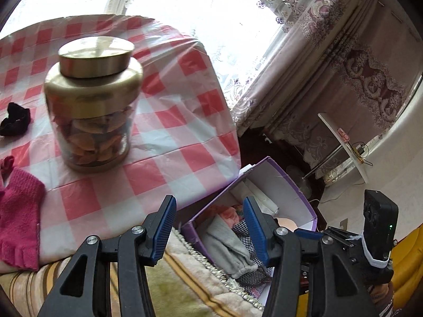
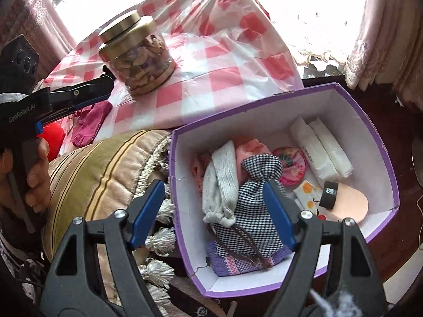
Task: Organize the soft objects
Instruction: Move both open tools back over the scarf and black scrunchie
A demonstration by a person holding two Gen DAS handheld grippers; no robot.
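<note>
A purple box (image 2: pixel 370 121) with a white inside stands beside the table and holds several soft things: a checked drawstring pouch (image 2: pixel 251 222), a grey pouch (image 2: pixel 220 185), pink cloth and white rolls (image 2: pixel 322 153). My right gripper (image 2: pixel 214 211) is open and empty, low over the box's near left wall. My left gripper (image 1: pixel 208 227) is open and empty over the table's near edge, with the box (image 1: pixel 296 185) ahead to the right. A pink glove (image 1: pixel 18 216) and a black scrunchie (image 1: pixel 14 121) lie on the checked tablecloth (image 1: pixel 164 132).
A glass jar with a gold lid (image 1: pixel 92 100) stands mid-table, also in the right wrist view (image 2: pixel 137 52). A striped tasselled cushion (image 2: pixel 105 171) lies between table and box. A red object (image 2: pixel 54 137) sits by the left hand. Curtains and a window are behind.
</note>
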